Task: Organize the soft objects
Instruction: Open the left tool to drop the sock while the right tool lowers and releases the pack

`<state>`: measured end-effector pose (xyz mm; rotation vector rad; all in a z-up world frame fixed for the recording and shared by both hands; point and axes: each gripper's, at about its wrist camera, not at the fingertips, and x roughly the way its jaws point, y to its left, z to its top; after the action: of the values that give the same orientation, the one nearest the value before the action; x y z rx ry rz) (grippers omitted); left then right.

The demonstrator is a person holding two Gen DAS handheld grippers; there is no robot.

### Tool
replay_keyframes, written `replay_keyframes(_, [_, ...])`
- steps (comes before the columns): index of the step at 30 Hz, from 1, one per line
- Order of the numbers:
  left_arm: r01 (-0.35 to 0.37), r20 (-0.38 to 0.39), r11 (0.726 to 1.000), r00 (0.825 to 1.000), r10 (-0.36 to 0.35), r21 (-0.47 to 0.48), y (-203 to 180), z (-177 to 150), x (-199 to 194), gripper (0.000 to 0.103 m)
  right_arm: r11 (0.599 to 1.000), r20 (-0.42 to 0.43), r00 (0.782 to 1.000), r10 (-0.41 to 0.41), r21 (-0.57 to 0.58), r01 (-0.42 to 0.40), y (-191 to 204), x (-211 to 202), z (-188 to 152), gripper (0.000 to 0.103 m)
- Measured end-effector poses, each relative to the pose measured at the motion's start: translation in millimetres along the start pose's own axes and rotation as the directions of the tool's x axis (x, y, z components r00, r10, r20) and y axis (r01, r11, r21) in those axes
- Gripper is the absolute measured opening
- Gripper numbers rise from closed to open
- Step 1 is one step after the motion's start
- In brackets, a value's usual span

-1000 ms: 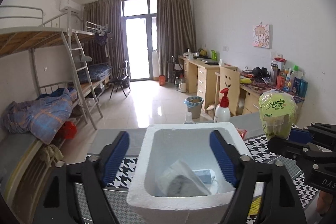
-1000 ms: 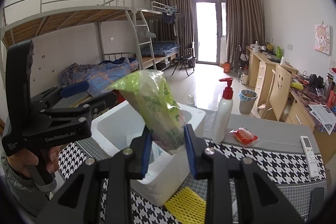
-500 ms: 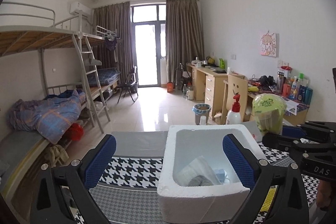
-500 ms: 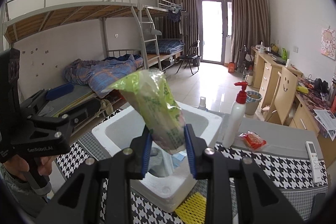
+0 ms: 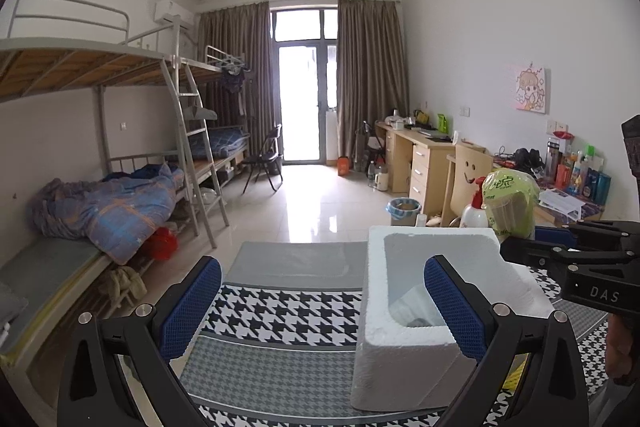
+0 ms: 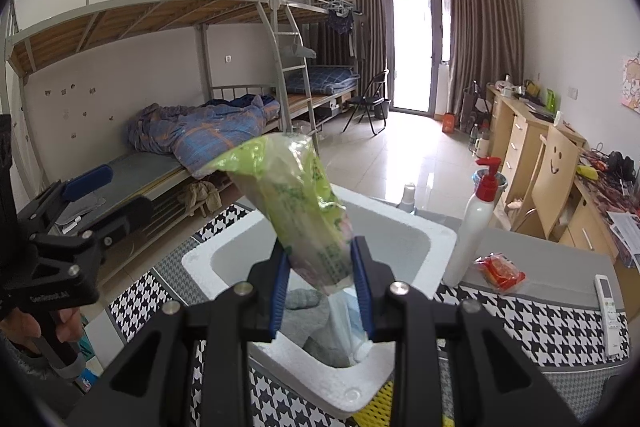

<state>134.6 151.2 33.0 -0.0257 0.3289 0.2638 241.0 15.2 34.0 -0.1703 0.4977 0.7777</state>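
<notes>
A white foam box (image 6: 416, 239) stands on the houndstooth table cover, with a grey sock and a clear plastic packet lying inside. My right gripper (image 6: 320, 291) is shut on a green tissue pack (image 6: 296, 207), which tilts up to the left above the box's near side. From the left wrist view the same pack (image 5: 510, 203) hangs over the box (image 5: 404, 363) at its far right. My left gripper (image 5: 324, 311) stands wide open and empty, left of the box, its right finger (image 5: 452, 307) in front of the box's opening.
A white pump bottle with a red top (image 6: 474, 227) stands right behind the box. A red snack packet (image 6: 500, 271) and a white remote (image 6: 606, 297) lie on the grey mat to the right. A yellow foam net (image 6: 378, 401) peeks from under the box. A bunk bed lies to the left, desks to the right.
My left gripper opened wide and drew off to the left, so the box now sits at its right finger. The right gripper carried the green pack further over the box.
</notes>
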Motion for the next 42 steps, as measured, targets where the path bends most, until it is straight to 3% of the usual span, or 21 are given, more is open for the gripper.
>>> replay_keyframes(22, [-0.010,0.010,0.999,1.000,0.010,-0.039,21,-13,-9,0.102,1.000,-0.061,0.998,-0.012,0.008,0.013,3,26,7,0.035])
replay_keyframes(24, [-0.012,0.009,0.999,1.000,0.012,-0.042,22,-14,-9,0.102,1.000,-0.066,0.998,-0.015,0.001,0.015,4,28,8,0.038])
replay_keyframes(28, [-0.013,0.012,0.999,1.000,0.013,-0.043,21,-13,-10,0.102,1.000,-0.066,0.998,-0.023,-0.009,0.023,5,29,7,0.068])
replay_keyframes(29, [-0.014,0.013,0.999,1.000,0.014,-0.044,21,-14,-10,0.102,1.000,-0.061,0.998,-0.026,-0.011,0.025,5,28,6,0.071])
replay_keyframes(42, [-0.001,0.020,0.999,1.000,0.002,-0.041,17,-15,-18,0.102,1.000,-0.031,1.000,0.004,-0.018,-0.005,7,13,1,0.072])
